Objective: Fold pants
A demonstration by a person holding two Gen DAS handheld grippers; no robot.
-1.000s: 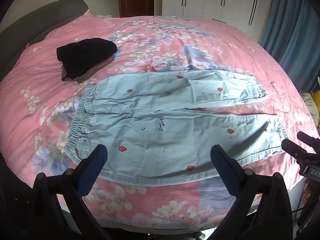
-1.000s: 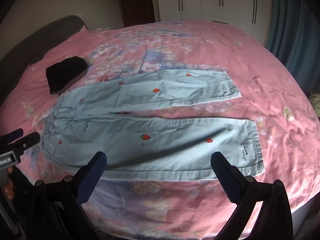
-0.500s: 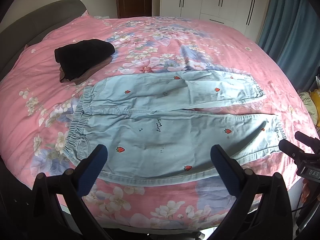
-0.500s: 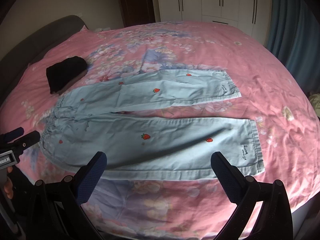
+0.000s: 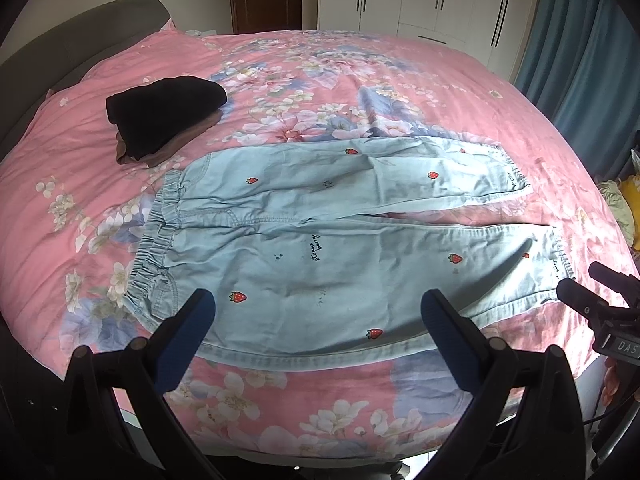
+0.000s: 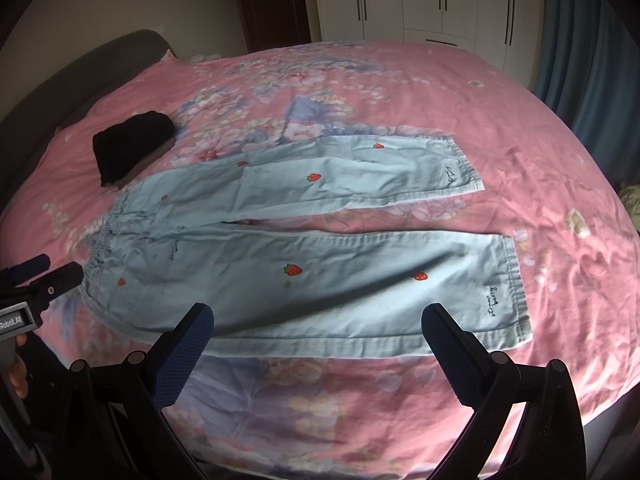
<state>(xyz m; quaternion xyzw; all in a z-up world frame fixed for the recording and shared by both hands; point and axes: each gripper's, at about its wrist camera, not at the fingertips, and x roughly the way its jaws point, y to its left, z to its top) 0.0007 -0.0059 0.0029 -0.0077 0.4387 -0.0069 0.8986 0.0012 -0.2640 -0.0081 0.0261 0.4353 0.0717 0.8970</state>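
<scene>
Soft matt denim pants (image 5: 340,248) on smooth floral cotton bedspread (image 5: 360,80)

Left gripper (image 5: 318,334): jaws wide apart, nothing between the blue pads (image 5: 188,340), held level, pointing forward. Right gripper (image 6: 318,346): same, jaws spread wide, empty, pads (image 6: 450,352) clear of contact. Each visible in the other's view: left at far-left edge, right at far-right edge. Fingertips of a hand (image 6: 18,378) wrapped on left gripper's handle.
</scene>
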